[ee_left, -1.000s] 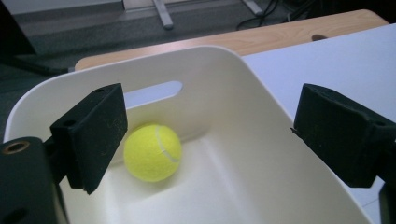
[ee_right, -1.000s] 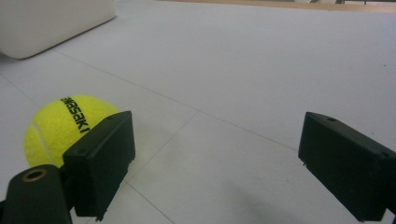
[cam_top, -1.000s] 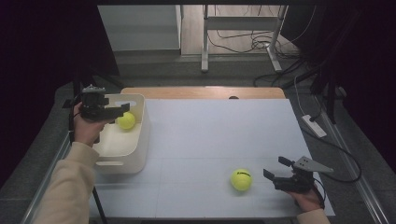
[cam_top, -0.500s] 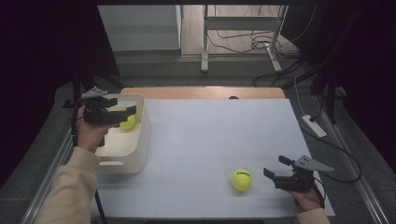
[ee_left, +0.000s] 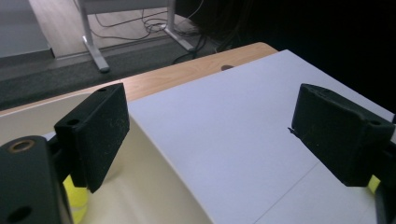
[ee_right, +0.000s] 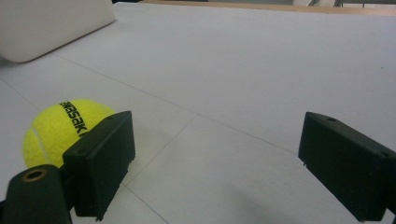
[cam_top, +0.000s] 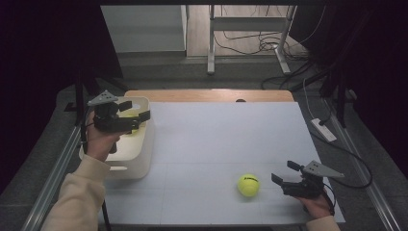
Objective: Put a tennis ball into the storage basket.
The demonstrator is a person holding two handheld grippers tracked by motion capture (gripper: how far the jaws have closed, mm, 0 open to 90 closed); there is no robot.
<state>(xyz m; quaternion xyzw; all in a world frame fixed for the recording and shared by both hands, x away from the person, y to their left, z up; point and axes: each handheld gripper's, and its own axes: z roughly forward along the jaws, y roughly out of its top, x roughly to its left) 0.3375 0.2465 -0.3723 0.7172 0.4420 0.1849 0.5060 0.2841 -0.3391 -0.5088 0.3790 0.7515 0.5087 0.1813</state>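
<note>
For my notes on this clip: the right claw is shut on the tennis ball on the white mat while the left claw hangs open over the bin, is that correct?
Not quite: the right claw is open, and the tennis ball lies on the white mat outside its left jaw, ungripped, as the right gripper view shows. The rest holds: the left claw hangs open over the bin.

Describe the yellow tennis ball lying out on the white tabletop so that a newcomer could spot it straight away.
Start at the white tabletop and go to its near right part, where the right gripper sits with open jaws. Just to the left of those jaws lies the yellow tennis ball with black lettering. Unlike the other yellow ball, it lies bare on the table, not in the cream plastic bin.
</note>
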